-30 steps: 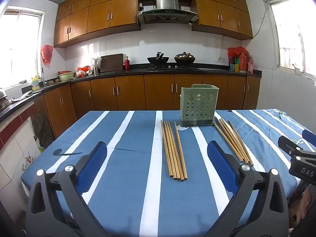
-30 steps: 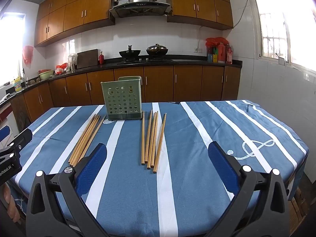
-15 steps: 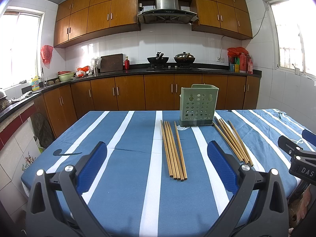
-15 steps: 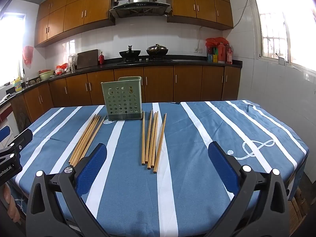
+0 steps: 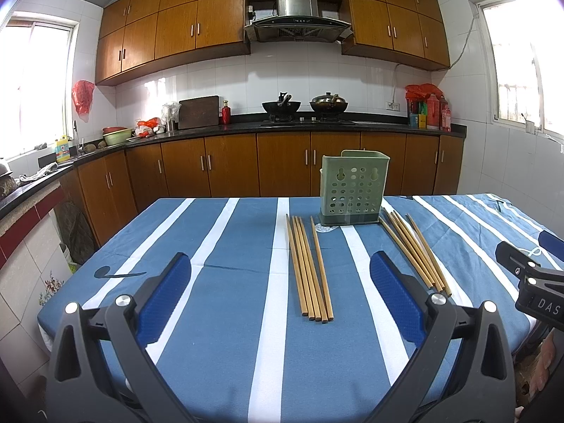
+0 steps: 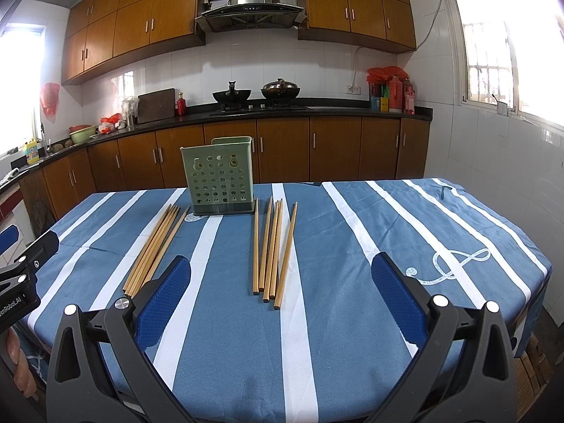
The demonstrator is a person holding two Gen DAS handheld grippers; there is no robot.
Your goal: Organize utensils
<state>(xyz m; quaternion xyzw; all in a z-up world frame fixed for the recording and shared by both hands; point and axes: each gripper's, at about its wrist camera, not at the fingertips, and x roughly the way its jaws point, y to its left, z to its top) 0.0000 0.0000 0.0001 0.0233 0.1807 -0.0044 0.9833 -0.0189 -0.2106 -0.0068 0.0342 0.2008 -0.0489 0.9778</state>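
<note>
Nothing has moved: both tools, left [image 5: 280, 287] and right [image 6: 281, 287], stay wide open, empty, above the chopsticks [image 5: 309, 268].

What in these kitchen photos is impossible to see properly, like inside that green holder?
- Inside of the green holder: both views show only its perforated outer walls, so its contents cannot be told.
- Right gripper in the left wrist view: cut off by the right edge.
- Far ends of the right chopsticks, left wrist view: hidden beside the holder's base.
- Bottle labels on the counter: too small to read.
</note>
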